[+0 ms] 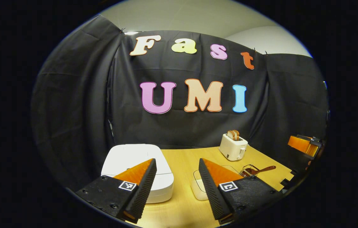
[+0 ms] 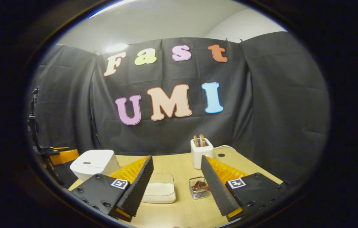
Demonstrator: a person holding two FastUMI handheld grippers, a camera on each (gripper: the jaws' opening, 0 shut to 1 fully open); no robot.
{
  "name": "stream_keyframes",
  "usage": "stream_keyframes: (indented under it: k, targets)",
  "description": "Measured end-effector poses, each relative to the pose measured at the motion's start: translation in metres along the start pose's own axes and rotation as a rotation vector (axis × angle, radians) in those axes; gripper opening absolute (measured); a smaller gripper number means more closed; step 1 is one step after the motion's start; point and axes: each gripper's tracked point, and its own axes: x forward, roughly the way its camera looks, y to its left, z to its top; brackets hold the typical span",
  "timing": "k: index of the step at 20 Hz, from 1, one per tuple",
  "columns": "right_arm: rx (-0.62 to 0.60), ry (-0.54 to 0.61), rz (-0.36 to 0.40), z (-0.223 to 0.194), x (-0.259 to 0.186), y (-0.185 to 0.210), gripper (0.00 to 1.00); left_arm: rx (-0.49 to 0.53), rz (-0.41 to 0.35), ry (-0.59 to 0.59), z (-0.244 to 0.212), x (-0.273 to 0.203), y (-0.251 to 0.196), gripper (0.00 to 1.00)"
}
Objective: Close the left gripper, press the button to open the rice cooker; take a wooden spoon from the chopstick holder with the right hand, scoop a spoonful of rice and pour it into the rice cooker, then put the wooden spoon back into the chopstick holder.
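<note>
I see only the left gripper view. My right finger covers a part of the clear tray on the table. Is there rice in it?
Observer: Yes. In the right gripper view, the tray holds a flat layer of white rice.
Operator: Is the right gripper open?
Observer: The right gripper is open, with nothing between its fingers.
Operator: I cannot find the button on the cooker.
Observer: A small dark mark shows on top of the closed lid of the rice cooker. I cannot tell whether it is the button.
</note>
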Motion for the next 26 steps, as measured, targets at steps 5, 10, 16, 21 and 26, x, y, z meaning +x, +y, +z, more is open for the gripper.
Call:
stream_keyframes:
  k: [5,10,16,21,26]
  targets:
    - [-0.004,-0.008,-0.017,0.003,0.001,-0.001,0.95,-0.009,-0.009,-0.007,0.001,0.001,0.003,0.66]
    - [0.002,-0.011,-0.01,0.003,0.005,0.004,0.95,0.014,-0.027,0.003,-0.001,0.0,0.004,0.37]
    - [-0.003,-0.024,-0.001,0.005,0.01,0.01,0.95,0.026,-0.015,0.031,-0.006,0.003,0.012,0.15]
    - [-0.003,-0.028,0.007,0.007,0.015,0.012,0.95,0.033,0.06,0.057,-0.015,0.004,0.041,0.0]
    - [-0.007,-0.019,-0.006,0.003,0.019,0.007,0.95,0.018,0.089,0.071,-0.02,0.013,0.073,0.0]
